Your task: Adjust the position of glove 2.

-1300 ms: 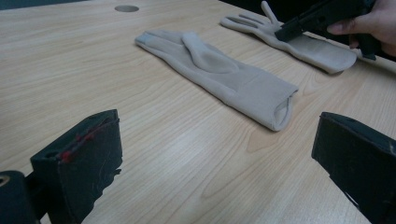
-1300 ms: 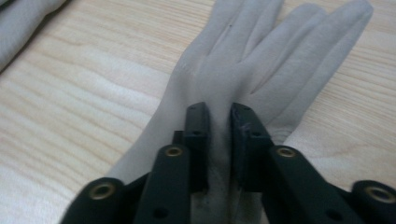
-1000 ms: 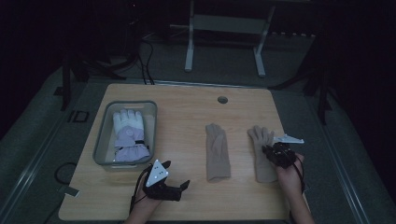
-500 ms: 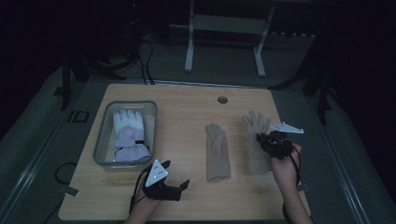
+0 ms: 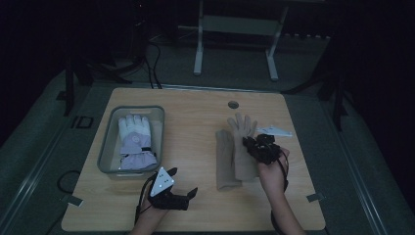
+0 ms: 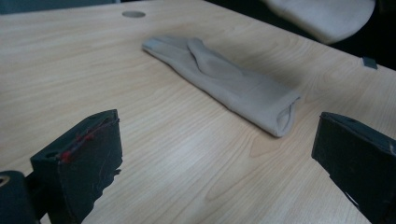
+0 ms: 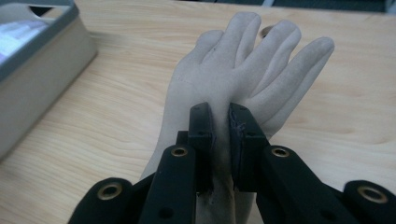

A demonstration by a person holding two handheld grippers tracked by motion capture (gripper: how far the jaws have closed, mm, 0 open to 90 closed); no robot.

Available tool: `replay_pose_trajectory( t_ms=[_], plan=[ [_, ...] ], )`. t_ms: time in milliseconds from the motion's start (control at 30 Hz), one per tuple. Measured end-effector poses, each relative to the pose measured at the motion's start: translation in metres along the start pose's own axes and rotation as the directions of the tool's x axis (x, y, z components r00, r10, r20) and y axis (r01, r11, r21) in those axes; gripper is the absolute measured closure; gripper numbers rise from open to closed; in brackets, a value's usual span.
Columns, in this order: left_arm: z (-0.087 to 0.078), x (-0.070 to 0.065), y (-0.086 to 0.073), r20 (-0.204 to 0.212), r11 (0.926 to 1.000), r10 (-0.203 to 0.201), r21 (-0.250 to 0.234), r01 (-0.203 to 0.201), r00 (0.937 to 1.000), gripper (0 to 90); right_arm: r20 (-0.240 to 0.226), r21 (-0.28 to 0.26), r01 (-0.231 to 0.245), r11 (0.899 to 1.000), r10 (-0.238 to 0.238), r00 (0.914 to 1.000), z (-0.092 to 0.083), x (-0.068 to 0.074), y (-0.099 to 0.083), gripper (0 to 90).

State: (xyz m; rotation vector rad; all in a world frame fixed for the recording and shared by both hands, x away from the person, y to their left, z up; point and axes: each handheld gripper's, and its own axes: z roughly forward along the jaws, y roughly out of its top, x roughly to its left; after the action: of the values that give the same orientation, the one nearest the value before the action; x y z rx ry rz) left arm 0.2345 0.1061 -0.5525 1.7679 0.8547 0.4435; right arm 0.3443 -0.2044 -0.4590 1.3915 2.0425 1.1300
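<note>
Two tan gloves here: one glove has its fingers spread, pinched at the palm by the right gripper, overlapping the flat glove mid-counter. Plenty of bare wood around. The left gripper sits wide apart near the front edge, holding nothing.

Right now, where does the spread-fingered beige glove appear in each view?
High view: spread-fingered glove right of centre, overlapping the flat glove, pinched by the right gripper.
Right gripper view: centre, fingers pointing away, between the shut jaws.
Left gripper view: perhaps the pale shape at the top right edge; cannot tell.
Shared landmark: the round tabletop hole, beyond the gloves in the high and left gripper views.
</note>
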Motion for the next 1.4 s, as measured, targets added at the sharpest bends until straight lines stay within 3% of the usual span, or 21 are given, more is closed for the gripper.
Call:
replay_pose_trajectory(
  t_ms=[267,433,667,833,967,1133,1400],
  plan=[
    [-0.003,0.0,0.002,-0.005,0.9999,0.002,-0.014,-0.002,1.0,2.2,-0.011,0.025,-0.019,1.0,0.019,0.9998,0.023,0.027,-0.007,80.6],
    [-0.005,0.001,0.003,-0.004,0.9998,-0.001,-0.018,0.001,1.0,2.2,-0.001,0.053,0.008,0.999,-0.008,1.0,0.038,0.038,-0.013,80.5],
    [-0.003,0.002,0.001,0.006,0.9999,-0.001,-0.012,0.001,1.0,2.3,0.017,0.094,0.015,0.995,-0.017,0.9997,0.054,0.035,-0.024,80.1],
    [-0.001,0.001,0.0,0.01,1.0,0.0,-0.002,0.0,0.9999,2.2,0.02,0.132,-0.018,0.991,0.015,0.9997,0.065,0.031,-0.038,79.7],
    [0.0,0.0,0.0,0.014,1.0,-0.002,-0.003,0.002,0.9999,2.2,0.034,0.138,-0.008,0.99,0.003,0.9994,0.071,0.032,-0.046,79.2],
    [-0.001,0.0,0.0,0.013,1.0,-0.005,-0.004,0.005,0.9999,2.3,0.027,0.14,-0.035,0.99,0.032,0.9991,0.076,0.027,-0.055,78.6],
    [0.0,-0.001,0.0,0.022,0.9999,-0.012,-0.002,0.012,0.9997,2.3,0.015,0.13,-0.022,0.991,0.02,0.9997,0.077,0.026,-0.059,76.2]
  ],
)
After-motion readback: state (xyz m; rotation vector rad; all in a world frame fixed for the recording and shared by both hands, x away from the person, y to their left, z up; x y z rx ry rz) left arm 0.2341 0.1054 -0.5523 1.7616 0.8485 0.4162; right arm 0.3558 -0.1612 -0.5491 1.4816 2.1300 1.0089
